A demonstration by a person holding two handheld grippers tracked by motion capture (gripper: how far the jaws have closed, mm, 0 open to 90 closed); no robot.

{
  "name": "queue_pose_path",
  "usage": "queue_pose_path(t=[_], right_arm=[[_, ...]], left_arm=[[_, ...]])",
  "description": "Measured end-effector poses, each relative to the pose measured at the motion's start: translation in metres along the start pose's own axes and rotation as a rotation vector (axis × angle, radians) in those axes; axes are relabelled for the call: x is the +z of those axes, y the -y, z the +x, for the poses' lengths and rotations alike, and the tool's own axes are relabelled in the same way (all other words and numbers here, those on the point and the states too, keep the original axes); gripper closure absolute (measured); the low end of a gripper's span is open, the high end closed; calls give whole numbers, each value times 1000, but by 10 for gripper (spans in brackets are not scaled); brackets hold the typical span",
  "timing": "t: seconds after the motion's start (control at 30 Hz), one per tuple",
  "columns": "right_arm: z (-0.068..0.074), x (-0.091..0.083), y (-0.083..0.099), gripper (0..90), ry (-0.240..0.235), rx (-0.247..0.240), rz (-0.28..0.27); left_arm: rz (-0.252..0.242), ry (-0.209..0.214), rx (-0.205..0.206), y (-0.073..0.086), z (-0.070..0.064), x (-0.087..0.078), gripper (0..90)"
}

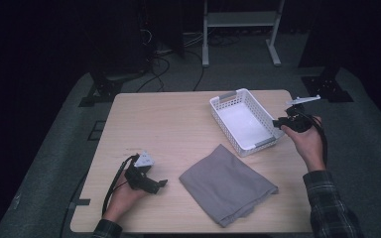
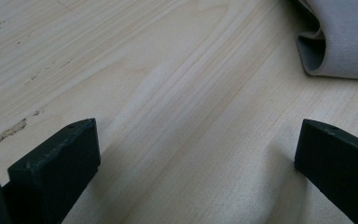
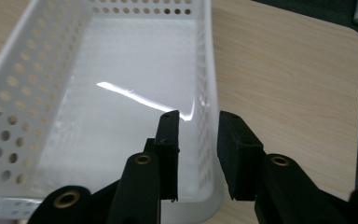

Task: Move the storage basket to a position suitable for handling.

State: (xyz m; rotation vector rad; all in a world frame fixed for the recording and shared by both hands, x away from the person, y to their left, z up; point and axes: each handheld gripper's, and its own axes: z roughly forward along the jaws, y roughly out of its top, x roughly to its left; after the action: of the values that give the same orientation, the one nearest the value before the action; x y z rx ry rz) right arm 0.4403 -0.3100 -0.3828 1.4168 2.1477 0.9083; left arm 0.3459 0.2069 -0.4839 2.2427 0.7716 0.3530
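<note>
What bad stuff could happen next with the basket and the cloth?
The right gripper has its jaws on either side of the basket wall, near the table edge. Pulling might tip the light, empty basket or slide it off. The left gripper is open beside the cloth; grabbing one fold could undo the folding.

The high view looked forward and down from above the person's side, taking in the whole table mid-frame and dark floor beyond. The left gripper view sat very close to the tabletop, facing along the wood toward the grey cloth at its upper right; the high view shared that cloth. The right gripper view looked down at close range along the white basket, also seen upper right of centre from above.
</note>
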Motion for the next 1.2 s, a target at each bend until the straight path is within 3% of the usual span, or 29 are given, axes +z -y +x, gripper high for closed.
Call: queue_pose_path(t=[0.13, 0.17, 0.33, 0.43, 0.7, 1.2], right_arm=[[11, -4, -2, 659, -26, -10, -12], [21, -4, -4, 656, -47, -20, -15], [39, -2, -8, 651, -85, -49, -18], [58, 4, -13, 643, -121, -70, -19], [88, 22, -22, 624, -182, -108, -4], [116, 58, -41, 613, -222, -138, 30]], left_arm=[[3, 1, 0, 0, 0, 0, 0], [3, 1, 0, 0, 0, 0, 0], [3, 2, -1, 0, 0, 0, 0], [2, 2, -1, 0, 0, 0, 0], [3, 1, 1, 0, 0, 0, 0], [4, 2, -1, 0, 0, 0, 0]])
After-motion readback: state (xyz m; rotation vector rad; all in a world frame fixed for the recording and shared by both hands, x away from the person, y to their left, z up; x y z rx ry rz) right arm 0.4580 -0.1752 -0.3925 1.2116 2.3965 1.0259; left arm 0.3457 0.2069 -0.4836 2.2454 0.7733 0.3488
